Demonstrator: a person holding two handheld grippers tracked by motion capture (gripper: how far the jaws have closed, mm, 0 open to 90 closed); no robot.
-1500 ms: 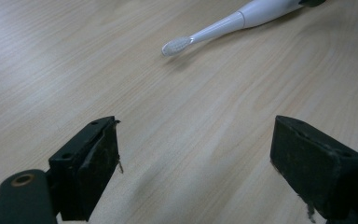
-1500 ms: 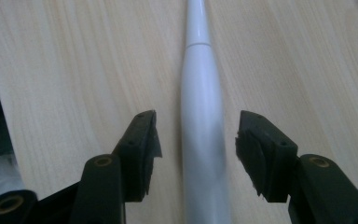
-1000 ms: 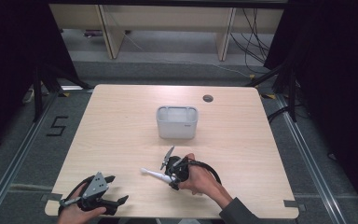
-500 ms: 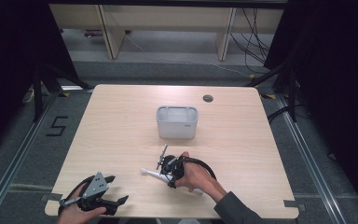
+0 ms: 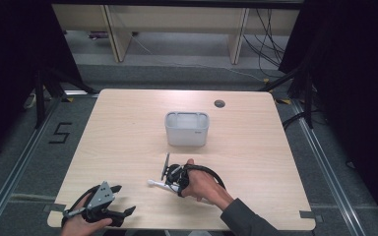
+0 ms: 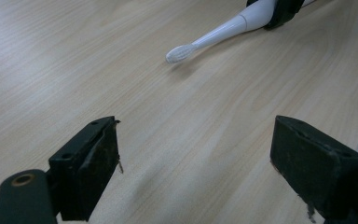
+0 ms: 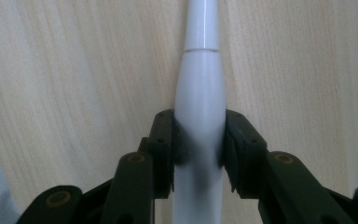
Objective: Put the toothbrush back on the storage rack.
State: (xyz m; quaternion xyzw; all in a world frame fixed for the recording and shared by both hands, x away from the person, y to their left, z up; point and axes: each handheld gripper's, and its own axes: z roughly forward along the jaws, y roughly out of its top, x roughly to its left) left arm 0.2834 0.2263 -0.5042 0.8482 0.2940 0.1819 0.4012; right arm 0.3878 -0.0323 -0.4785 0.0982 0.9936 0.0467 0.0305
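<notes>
While the electric toothbrush (image 7: 200, 93) lies flat on the worktop (image 5: 128, 137), its handle is clamped between the just-closing jaws of the right gripper (image 7: 199, 140); a level lift is advised. The left gripper (image 6: 196, 158) is held wide, empty. No writing can be read; the grey holder (image 5: 187, 129) bears an illegible mark.

On the table (image 5: 128, 128), the container (image 5: 187, 129) stands at centre, slightly toward 12 o'clock. The cable hole (image 5: 219, 103) lies at 1 o'clock from it, near the far edge. The electric toothbrush (image 5: 158, 184) lies at 6 o'clock from the container, head pointing to 9 o'clock. The left gripper (image 5: 120, 200) sits at 7 o'clock, by the near edge.
</notes>
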